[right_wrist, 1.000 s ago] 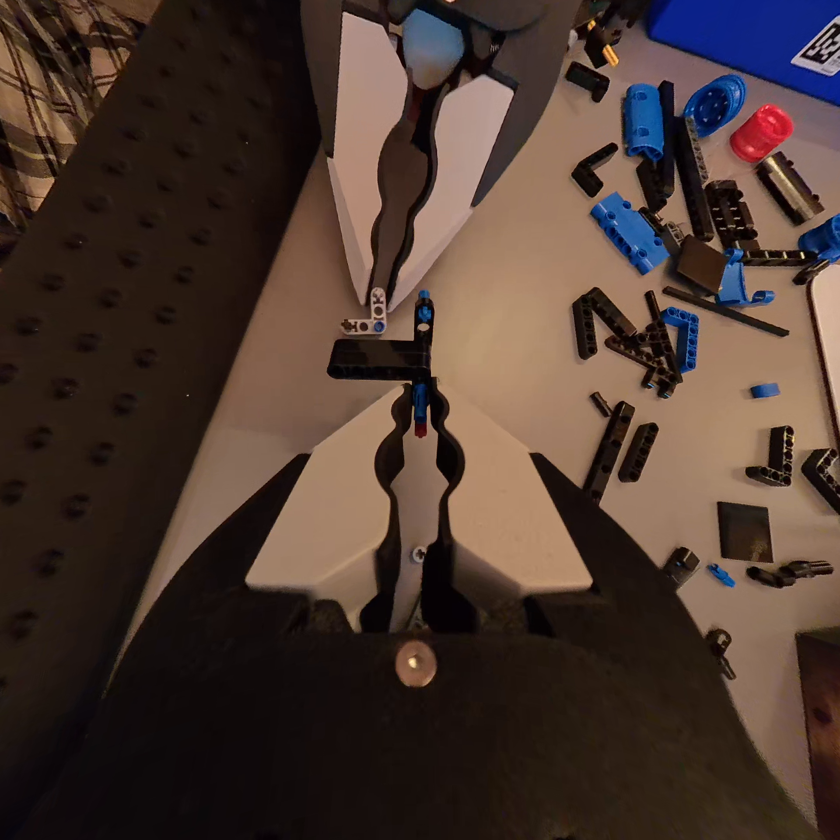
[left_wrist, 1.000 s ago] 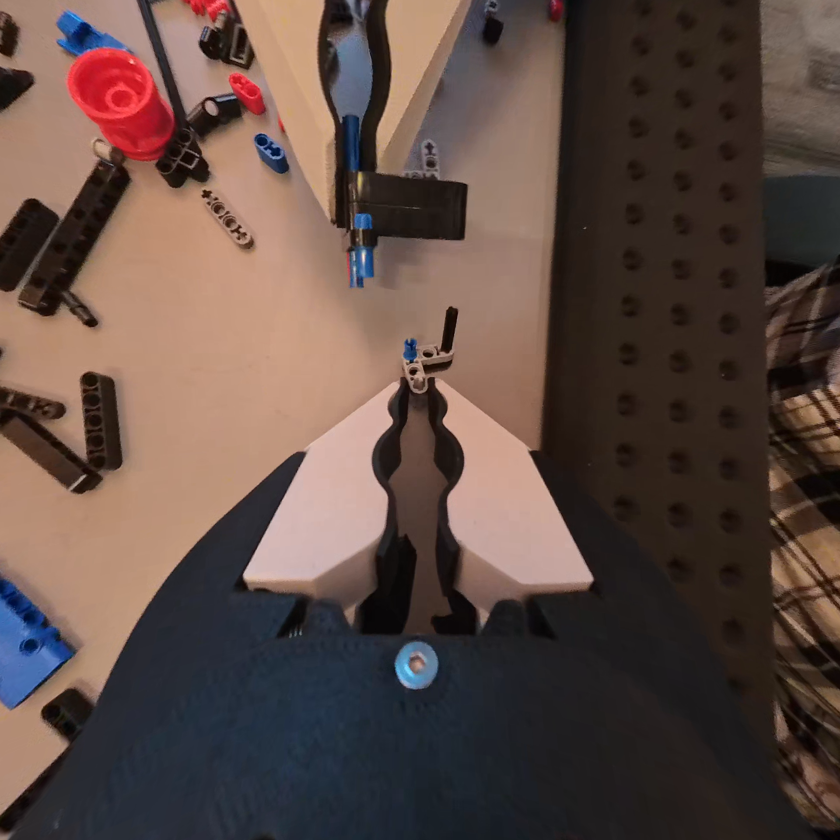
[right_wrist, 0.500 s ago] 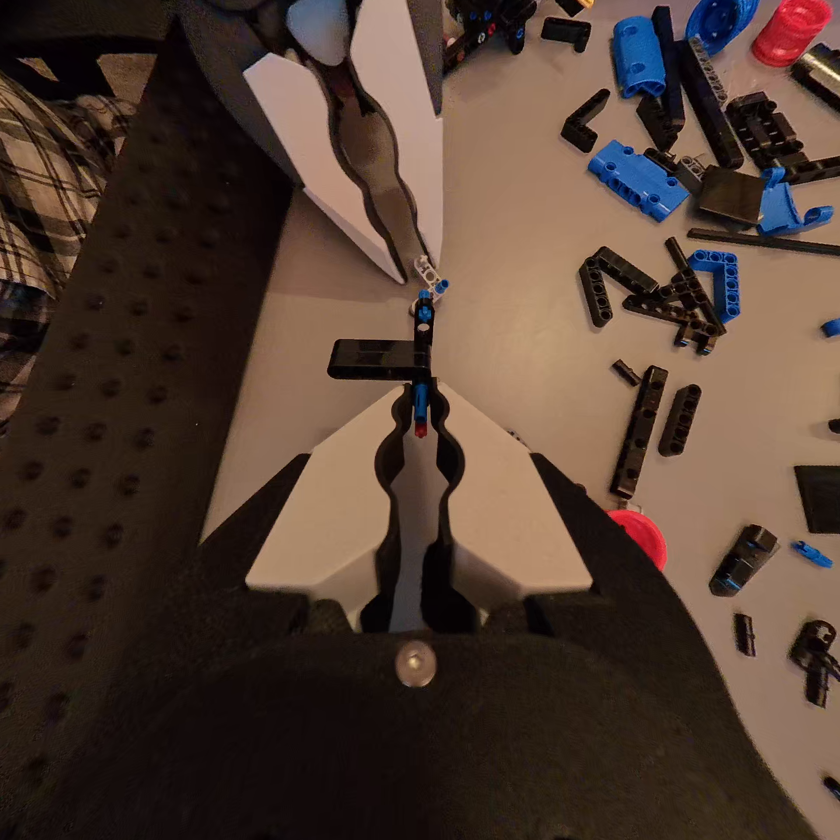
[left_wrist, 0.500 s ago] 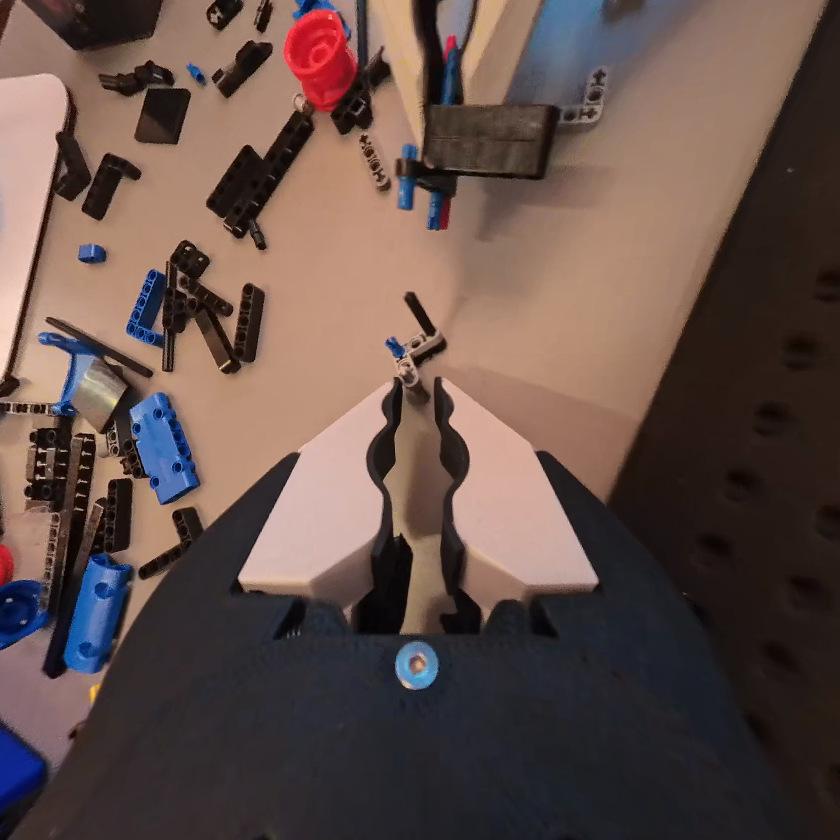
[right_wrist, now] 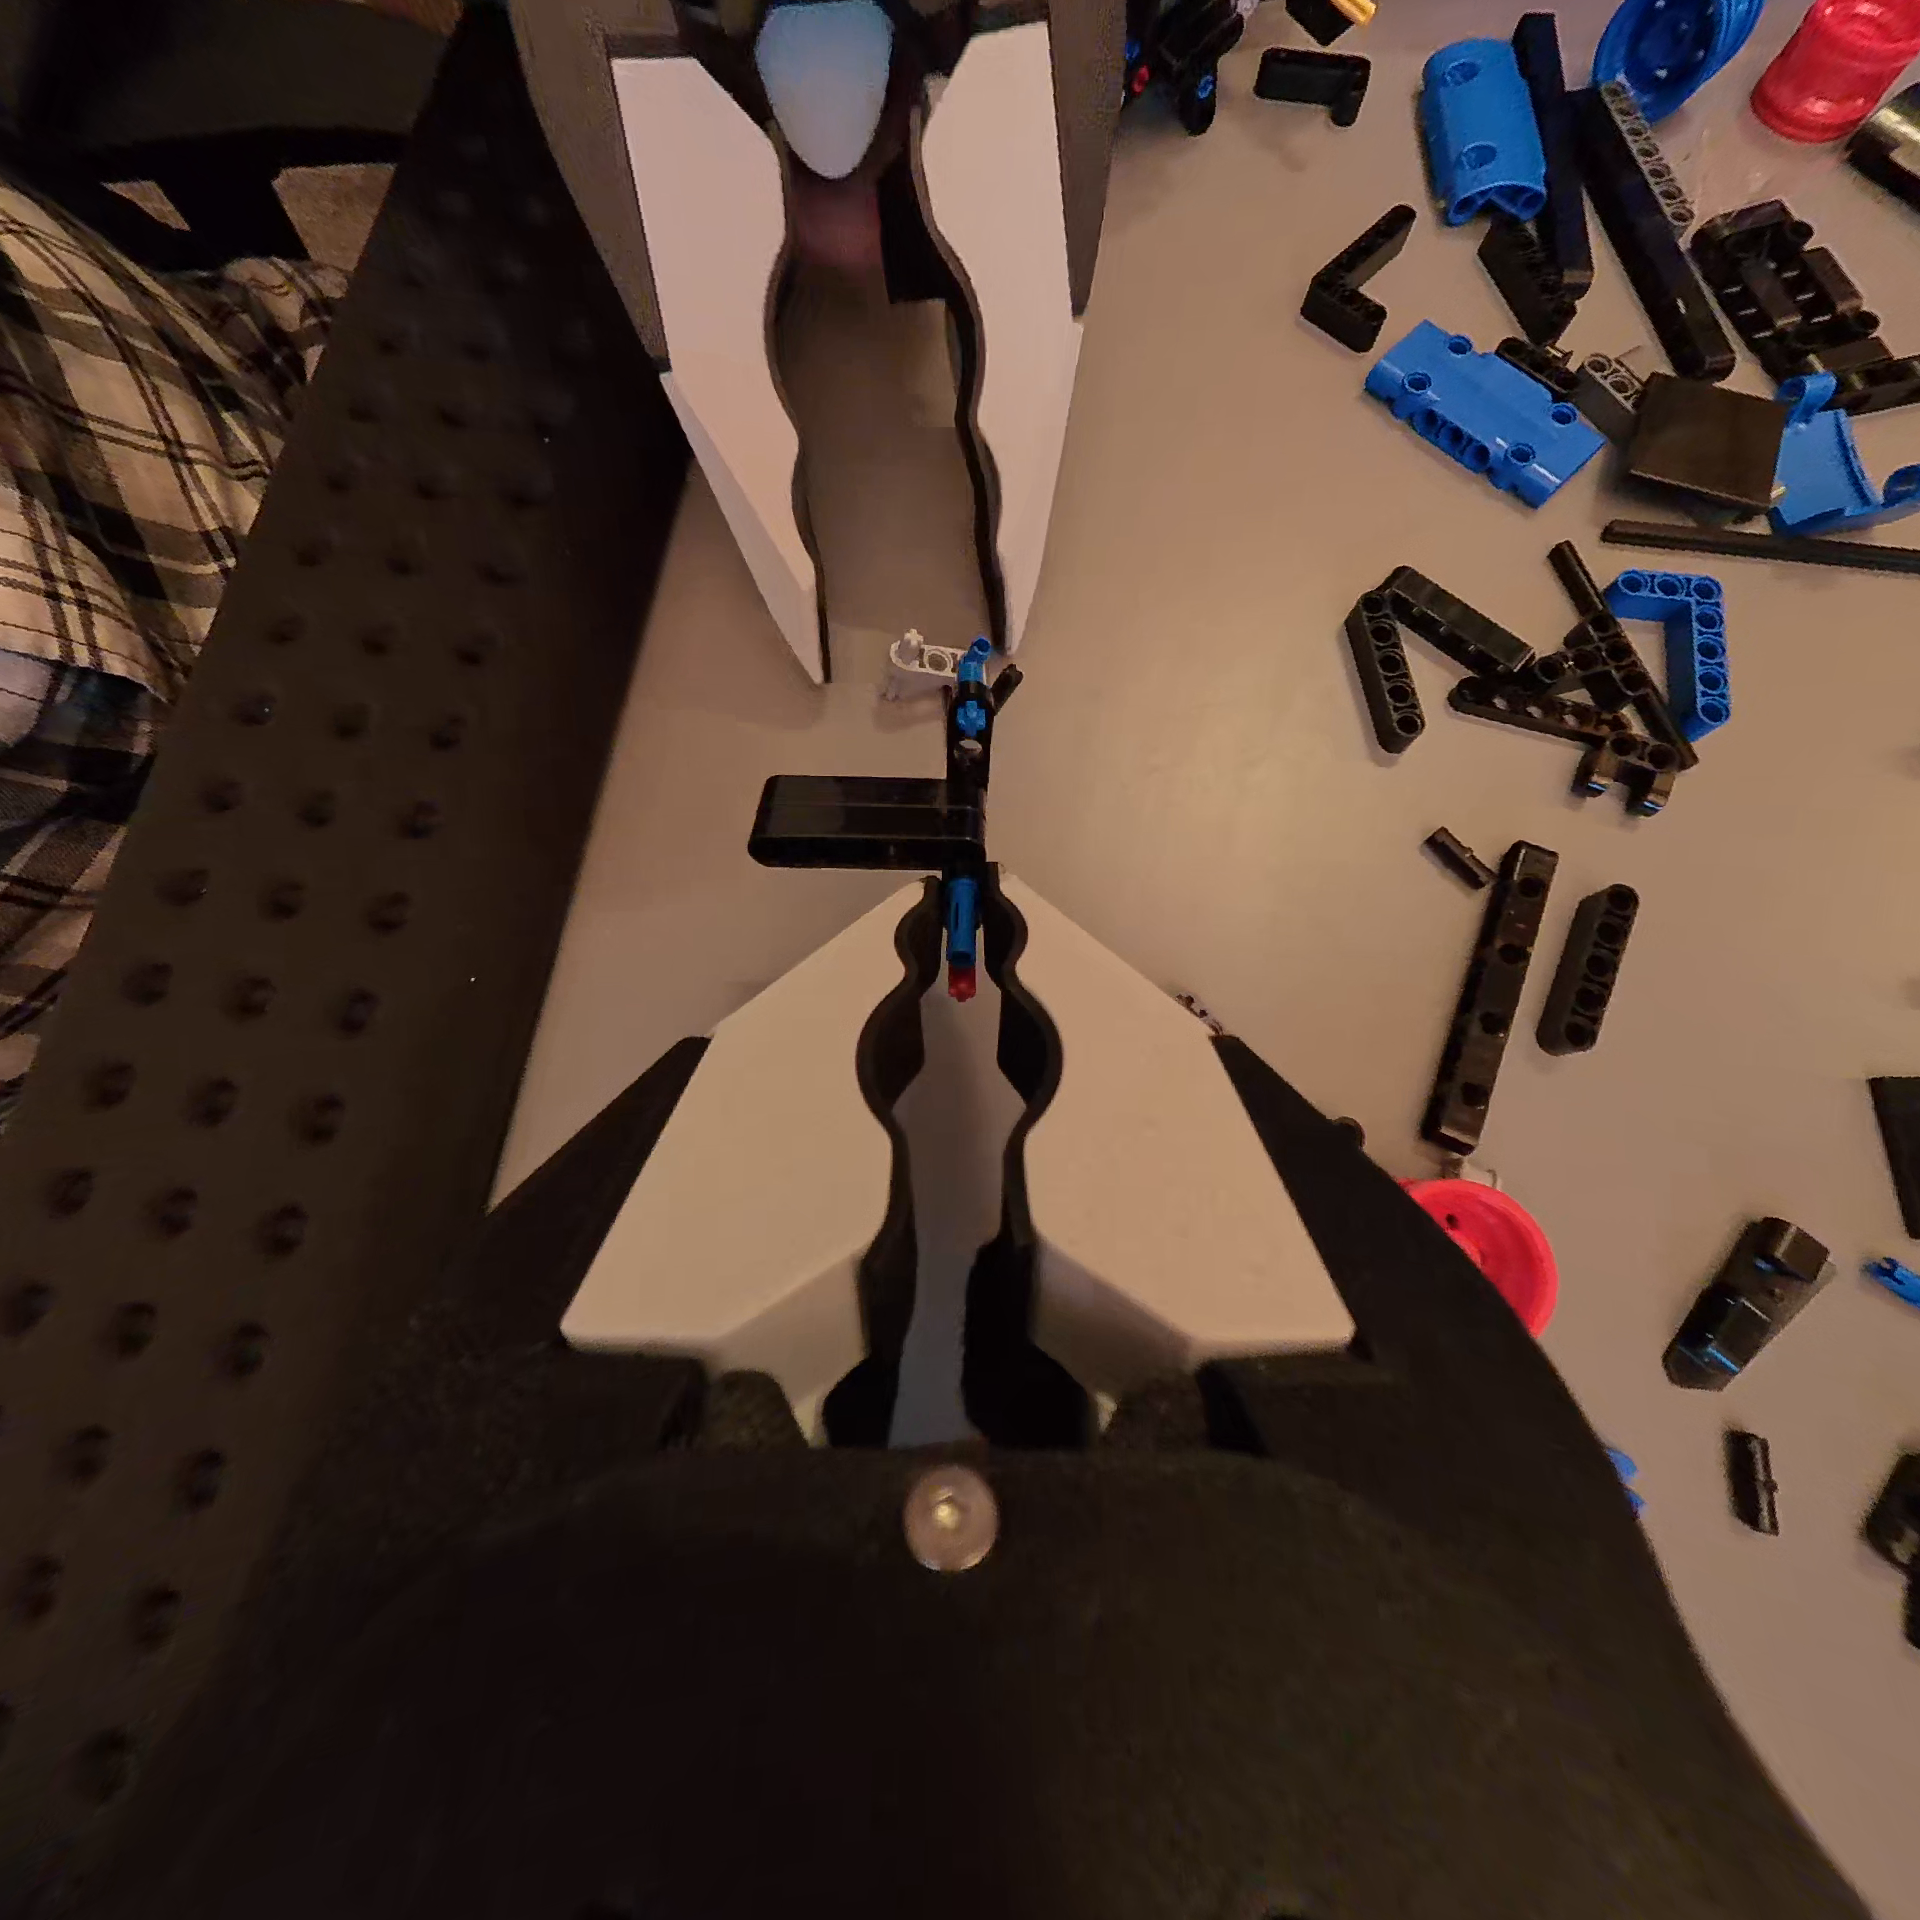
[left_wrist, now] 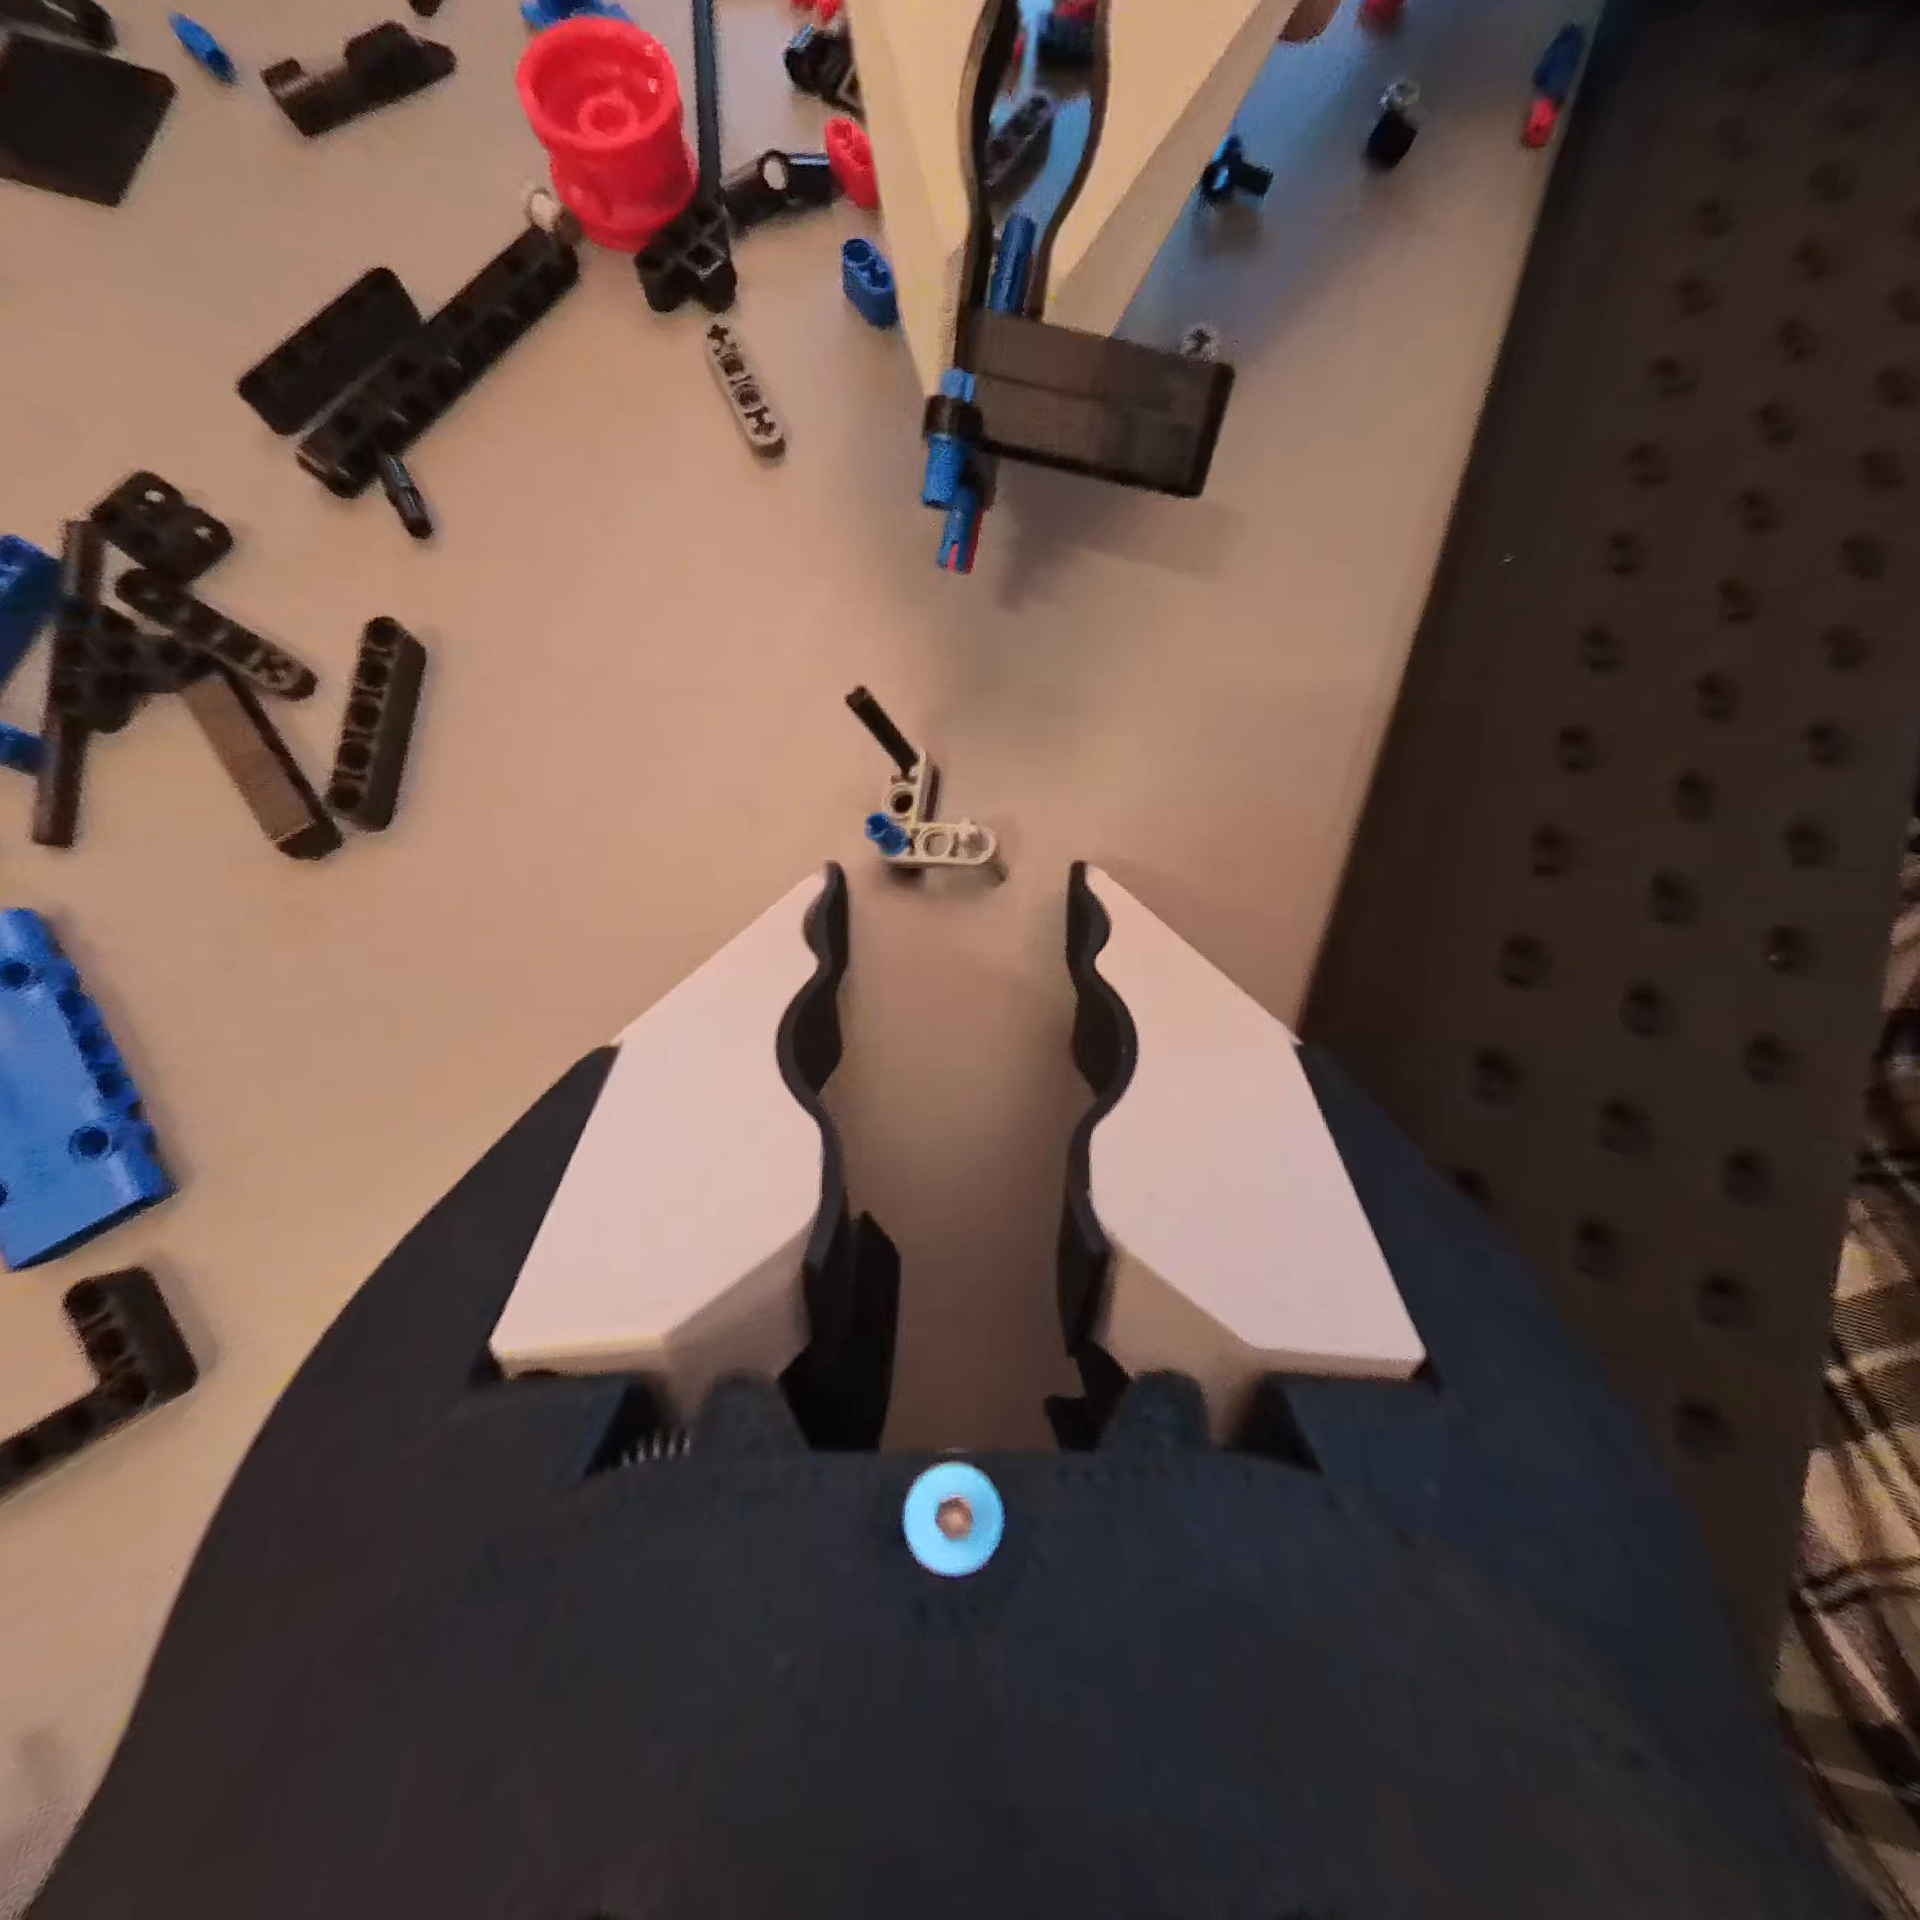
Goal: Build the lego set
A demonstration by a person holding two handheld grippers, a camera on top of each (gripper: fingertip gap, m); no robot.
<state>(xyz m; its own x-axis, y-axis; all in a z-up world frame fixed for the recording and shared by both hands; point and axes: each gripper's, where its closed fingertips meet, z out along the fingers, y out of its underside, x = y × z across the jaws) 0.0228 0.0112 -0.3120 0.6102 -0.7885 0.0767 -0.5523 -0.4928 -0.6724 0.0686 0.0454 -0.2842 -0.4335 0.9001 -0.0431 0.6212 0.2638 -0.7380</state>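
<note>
My left gripper is open and empty. A small grey L-shaped piece with a blue pin and a black axle lies on the table just beyond its tips. My right gripper is shut on the blue pin of a black beam assembly and holds it above the table. The assembly's far end reaches almost to the grey piece. The left gripper shows opposite, open, with the grey piece between its tips. The right gripper and the black beam show at the top of the left wrist view.
A black perforated board borders the table, shown at left in the right wrist view. Plaid cloth lies beyond it. Loose pieces lie scattered: a red hub, blue panels, black beams, a red wheel. The tips of one gripper are about 7 cm away from the tips of the other.
My left gripper has opened and let go of the grey L-shaped piece, which now lies on the table. My right gripper still holds the black beam assembly close to it.
</note>
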